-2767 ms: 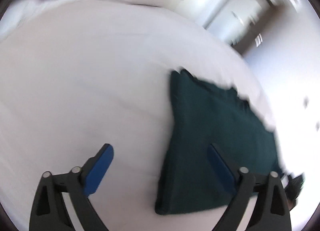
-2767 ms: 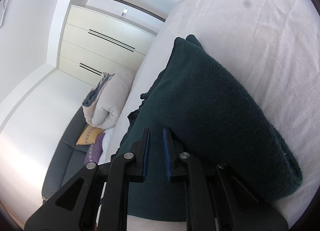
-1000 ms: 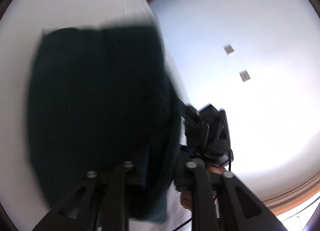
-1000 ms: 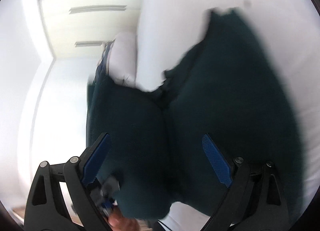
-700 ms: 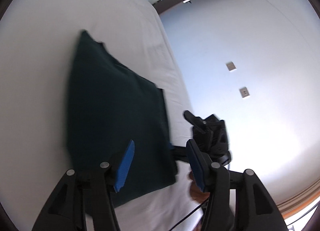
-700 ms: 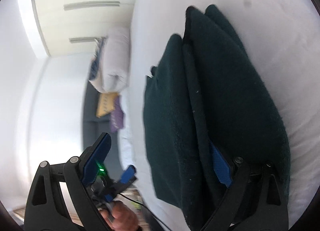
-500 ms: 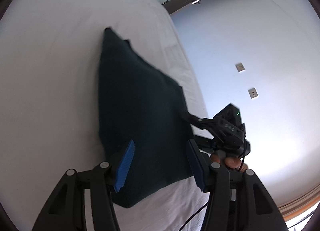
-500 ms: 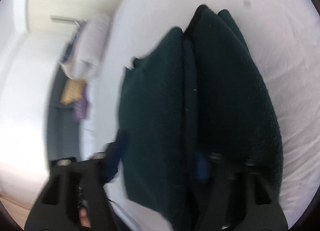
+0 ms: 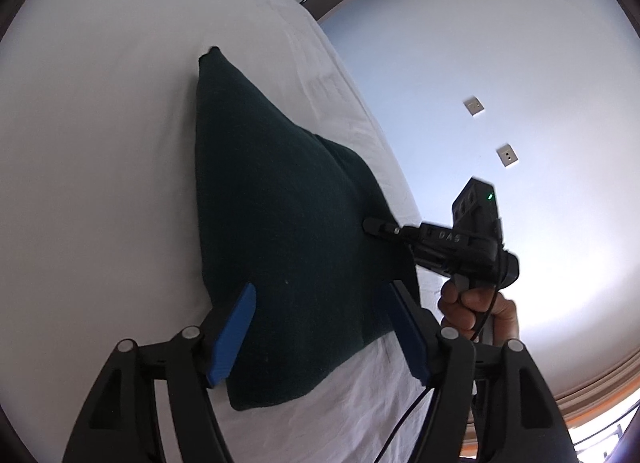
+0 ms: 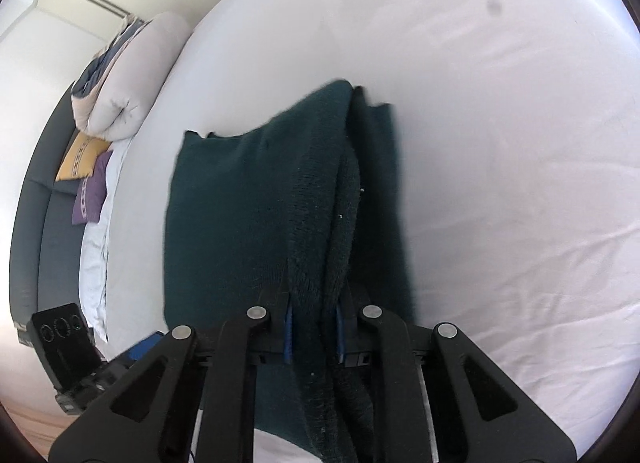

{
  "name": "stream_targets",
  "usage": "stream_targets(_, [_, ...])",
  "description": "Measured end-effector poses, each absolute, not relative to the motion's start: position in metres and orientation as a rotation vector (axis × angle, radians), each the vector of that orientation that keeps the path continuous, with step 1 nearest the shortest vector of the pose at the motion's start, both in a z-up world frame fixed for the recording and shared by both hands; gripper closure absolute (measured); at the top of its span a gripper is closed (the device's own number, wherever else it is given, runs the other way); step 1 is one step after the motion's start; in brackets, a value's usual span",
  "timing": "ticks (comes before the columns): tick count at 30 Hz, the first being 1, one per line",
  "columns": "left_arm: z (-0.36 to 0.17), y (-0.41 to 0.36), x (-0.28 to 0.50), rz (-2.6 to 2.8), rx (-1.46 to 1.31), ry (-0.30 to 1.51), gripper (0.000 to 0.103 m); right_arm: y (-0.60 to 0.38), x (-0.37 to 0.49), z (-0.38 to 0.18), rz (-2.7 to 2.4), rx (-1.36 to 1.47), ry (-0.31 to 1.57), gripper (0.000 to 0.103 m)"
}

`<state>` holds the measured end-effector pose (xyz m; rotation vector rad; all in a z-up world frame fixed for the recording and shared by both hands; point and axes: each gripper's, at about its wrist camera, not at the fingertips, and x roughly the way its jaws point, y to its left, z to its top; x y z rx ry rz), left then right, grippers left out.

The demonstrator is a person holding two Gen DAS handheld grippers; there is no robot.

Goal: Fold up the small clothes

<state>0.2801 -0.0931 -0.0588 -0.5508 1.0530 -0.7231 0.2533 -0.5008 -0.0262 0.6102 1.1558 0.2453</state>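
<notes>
Garment: I'm looking at a dark green knit piece [image 9: 280, 231] lying folded on the white bed [image 9: 100, 143], near its right edge.

Right gripper [image 10: 314, 323]: I'm pinching a thick bunch of stacked layers along the near edge, fingers narrowed right down onto the fabric.

Left gripper [image 9: 320, 327]: I'm hovering it over the near end of the garment with the fingers spread wide, holding nothing.

Handling: I'm guessing it's soft, floppy and fairly light, fuzzy enough not to slip. The layers are bulky, so I'd say a bite on just one layer is going to let the fold slide apart.

Where to grab: I'm thinking both near corners of the stacked edge, taking all layers at once.

Bed: the sheet is lying mostly smooth with light wrinkles, soft underneath, so pressing down is probably sinking a bit.

Room: a rolled duvet [image 10: 128, 75], yellow cushion [image 10: 82, 155] and purple cushion [image 10: 92, 195] are sitting on a dark sofa [image 10: 52, 239] far left; a pale wall [image 9: 500, 63] is running along the right.
</notes>
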Motion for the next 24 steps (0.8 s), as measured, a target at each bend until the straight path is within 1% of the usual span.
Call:
stream_targets(7, [-0.044, -0.109, 0.292, -0.719, -0.478, 1.046, 0.034, -0.530, 0.264, -0.071, 0.261, 0.681, 1.133, 0.089])
stream_targets(10, [-0.047, -0.109, 0.291, -0.699, -0.436, 1.032, 0.034, -0.536, 0.267, -0.086, 0.283, 0.719, 1.121, 0.089])
stream_targets(12, [-0.045, -0.112, 0.292, -0.692, -0.416, 1.025, 0.034, -0.552, 0.256, -0.091, 0.294, 0.740, 1.117, 0.085])
stream_targets(14, [-0.041, -0.111, 0.292, -0.686, -0.385, 0.996, 0.034, -0.555, 0.247, -0.081, 0.236, 0.704, 1.129, 0.079])
stream_targets(16, [-0.035, -0.112, 0.297, -0.671, -0.357, 0.965, 0.036, -0.548, 0.230, -0.052, 0.124, 0.600, 1.078, 0.077])
stream_targets(19, [-0.030, -0.119, 0.313, -0.659, -0.339, 0.956, 0.048, -0.535, 0.214, -0.016, 0.057, 0.469, 0.974, 0.077])
stream_targets(20, [-0.029, -0.121, 0.317, -0.657, -0.330, 0.950, 0.054, -0.527, 0.214, -0.009, 0.102, 0.449, 0.950, 0.077])
stream_targets(21, [-0.028, -0.128, 0.325, -0.653, -0.304, 0.943, 0.060, -0.518, 0.215, -0.005, 0.134, 0.428, 0.939, 0.077])
stream_targets(23, [-0.034, -0.143, 0.339, -0.623, -0.248, 0.957, 0.069, -0.501, 0.219, -0.005, 0.179, 0.368, 0.944, 0.077])
stream_targets(24, [-0.040, -0.150, 0.345, -0.615, -0.237, 0.977, 0.071, -0.494, 0.223, -0.012, 0.199, 0.337, 0.962, 0.077])
